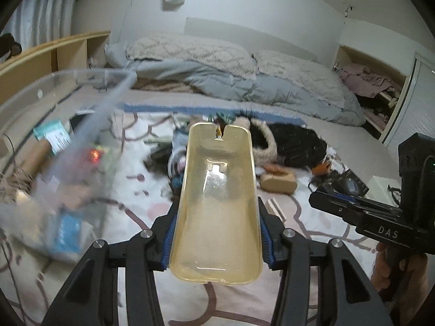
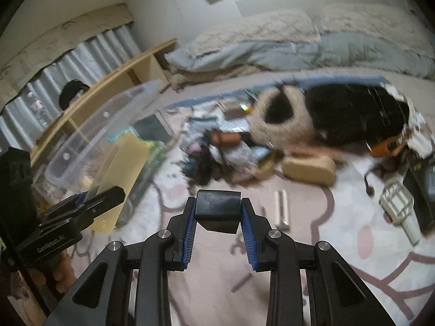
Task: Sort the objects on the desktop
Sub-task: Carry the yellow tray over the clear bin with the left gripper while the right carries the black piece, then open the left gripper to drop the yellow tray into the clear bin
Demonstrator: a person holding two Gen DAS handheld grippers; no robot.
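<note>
- The left gripper point(image 1: 217, 240) has its blue-padded jaws pressed on the two long edges of a yellowed translucent plastic phone case point(image 1: 217, 203), held above the bed with its open side toward the camera.
- The right gripper point(image 2: 217, 232) is clamped on a small black block point(image 2: 218, 210), pinched between its blue pads above the pink patterned bedspread point(image 2: 353, 258).
- In the left wrist view a hand point(image 1: 399, 274) holds the right gripper's handle at the far right.
- A clear plastic storage bin point(image 1: 68, 141), blurred, stands to the left of the phone case with mixed items inside.
- Farther on, a clutter pile lies on the bedspread: a tan rounded case point(image 2: 308, 168), a beige furry slipper point(image 2: 280, 121) and a black fuzzy garment point(image 2: 353, 114).
- Beyond these lie a grey duvet point(image 1: 244, 81) and quilted pillows point(image 1: 190, 51).
</note>
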